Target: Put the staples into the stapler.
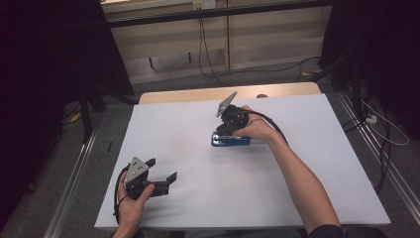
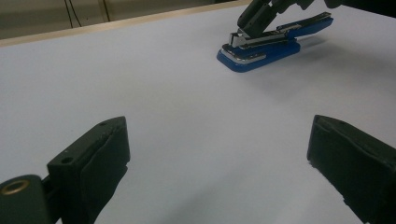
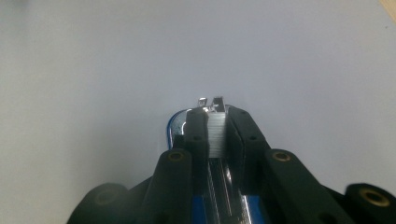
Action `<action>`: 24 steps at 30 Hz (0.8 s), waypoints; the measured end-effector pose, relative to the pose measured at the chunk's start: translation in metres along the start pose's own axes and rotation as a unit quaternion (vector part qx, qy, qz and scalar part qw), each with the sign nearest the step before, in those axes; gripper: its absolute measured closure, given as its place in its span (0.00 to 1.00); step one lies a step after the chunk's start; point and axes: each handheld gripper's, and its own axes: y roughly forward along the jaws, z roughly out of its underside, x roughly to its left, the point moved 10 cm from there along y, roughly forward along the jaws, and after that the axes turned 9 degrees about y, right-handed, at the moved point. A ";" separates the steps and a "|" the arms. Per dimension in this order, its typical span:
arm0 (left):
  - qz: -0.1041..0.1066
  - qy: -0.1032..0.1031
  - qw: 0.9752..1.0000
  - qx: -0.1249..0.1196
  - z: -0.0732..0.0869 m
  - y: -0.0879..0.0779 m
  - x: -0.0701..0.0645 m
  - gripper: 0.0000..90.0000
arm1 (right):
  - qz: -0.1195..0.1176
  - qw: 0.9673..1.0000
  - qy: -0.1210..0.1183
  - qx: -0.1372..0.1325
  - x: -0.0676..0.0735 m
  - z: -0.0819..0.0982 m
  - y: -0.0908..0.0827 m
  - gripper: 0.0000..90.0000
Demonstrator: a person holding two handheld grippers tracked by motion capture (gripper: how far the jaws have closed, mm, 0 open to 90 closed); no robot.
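right gripper (image 1: 225, 130) is clamped down over the blue stapler (image 1: 231, 141), its two black jaws pinching a strip of staples (image 3: 216, 135) in the open magazine, as the right gripper view looks along them. the stapler sits right of the middle on the white table (image 1: 188, 148), with its blue top arm (image 2: 306, 25) tilted up off the base in the left gripper view. left gripper (image 1: 166, 173) hovers well apart near the front left, jaws wide and holding nothing (just bare table between them).

what could go wrong, as i judge it: nothing steadies the stapler, so a pull or push on the strip could drag or tip the whole body; a hard squeeze could snap the staple strip; the raised arm could drop onto the jaws.

count: one stapler, one staple strip visible, two grippers, one table.
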 end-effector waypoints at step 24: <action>0.006 0.003 1.000 0.002 0.000 0.001 -0.002 0.07 | -0.009 1.000 -0.011 0.000 -0.001 0.000 0.004 0.88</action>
